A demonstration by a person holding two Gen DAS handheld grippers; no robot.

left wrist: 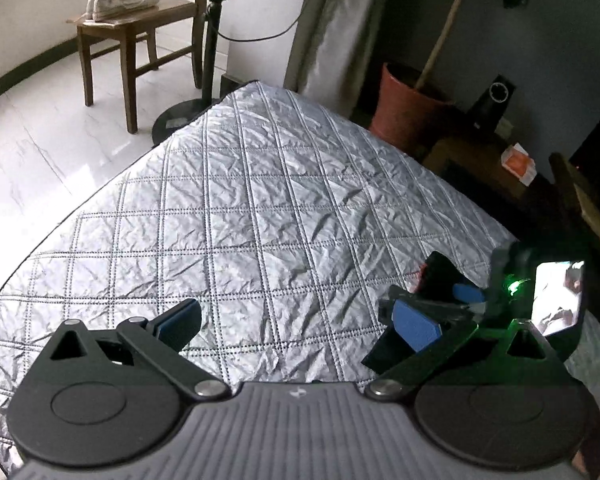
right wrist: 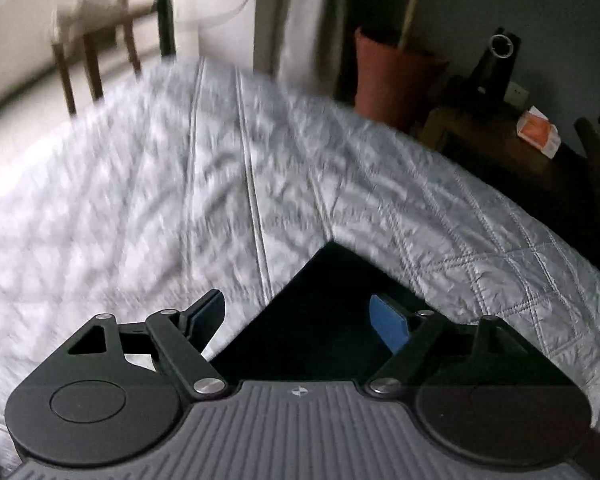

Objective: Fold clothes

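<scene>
Left wrist view looks down over a silver quilted cover [left wrist: 236, 208] spread on a desk, with the left tool [left wrist: 296, 320] standing wide open above it and nothing between its blue pads. At the right of that view the right tool [left wrist: 440, 292] appears, seen from the side, with a lit screen and a green light on its body; a small edge of dark fabric with a trace of red shows just beside it. Right wrist view, blurred on its left half, shows the right tool [right wrist: 304, 316] also wide open, hovering over a dark garment [right wrist: 320, 308] whose pointed corner lies flat on the quilted cover [right wrist: 480, 240]; the pads do not press on the cloth. The garment sits near the right-hand edge of the cover. Beyond the desk stand a wooden chair [left wrist: 140, 36] carrying a pair of pale sneakers [left wrist: 124, 0], a floor-stand pole with a round base [left wrist: 180, 118], a terracotta pot [left wrist: 408, 108] with a slanted plant stem, and a small orange box [left wrist: 520, 164] on a dark side table.
</scene>
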